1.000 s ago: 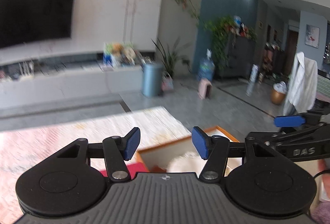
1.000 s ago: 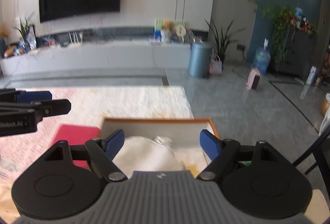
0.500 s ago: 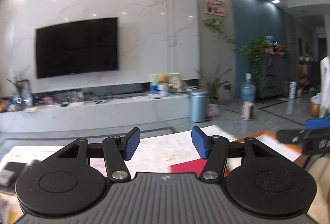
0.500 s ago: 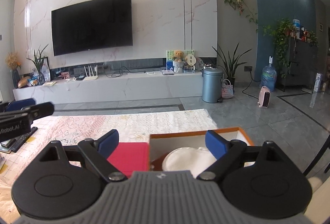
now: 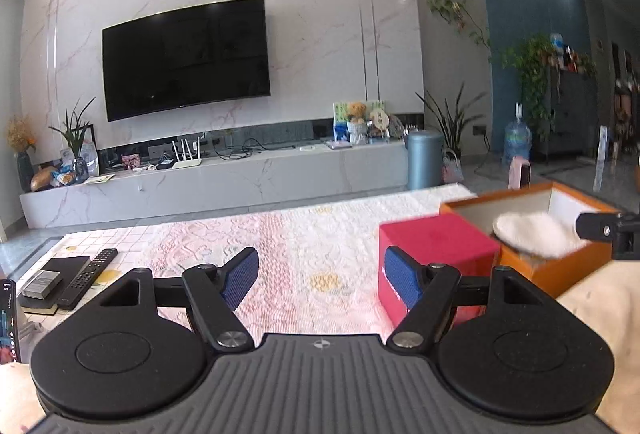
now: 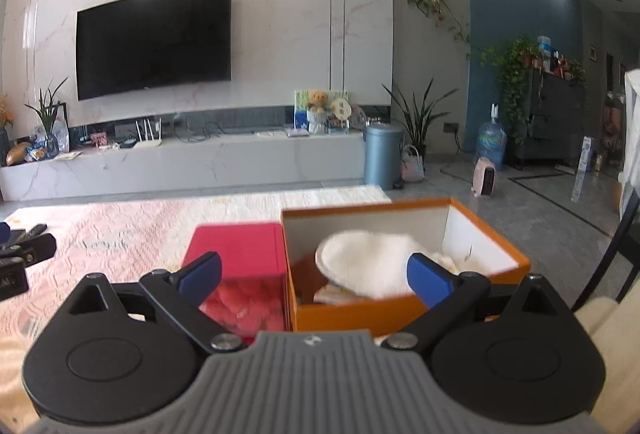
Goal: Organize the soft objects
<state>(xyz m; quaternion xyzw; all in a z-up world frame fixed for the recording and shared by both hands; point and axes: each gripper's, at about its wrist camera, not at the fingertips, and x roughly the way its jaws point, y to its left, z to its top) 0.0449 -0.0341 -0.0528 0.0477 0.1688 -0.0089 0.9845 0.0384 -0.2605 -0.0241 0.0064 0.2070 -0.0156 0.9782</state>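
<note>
- So the surface [image 5: 288,234] with the pink lace cloth is the biggest thing going on; it carries everything the task cares about, plus a remote [image 5: 86,276] and some dark flat gadgets way over at its left end, well apart from the action
- Orange box [image 6: 400,304] sits open at the right end of the surface; a round white fluffy pad [image 6: 360,266] lies tilted inside, leaning up over the near-left part, with more pale soft stuff under and beside it; looks to me like the stowing step is basically done for that piece
- Red box [image 6: 240,246] stands touching the orange box's left wall; its near face looks see-through with pink soft bits inside, though it's a bit blurry so don't quote me
- Right hand-held gripper [image 6: 316,276] hangs just in front of both boxes, jaws spread wide with nothing between them; the white pad is just beyond its right finger
- Left hand-held gripper [image 5: 318,276] is also spread apart and carrying nothing; red box is just past its right finger, bare cloth dead ahead
- My guess: we're between items; next move calls for finding another soft thing, none obvious on the cloth, and steering one hand-held gripper down onto it gently; squishy stuff wants a deep bite, not a fingertip pinch
</note>
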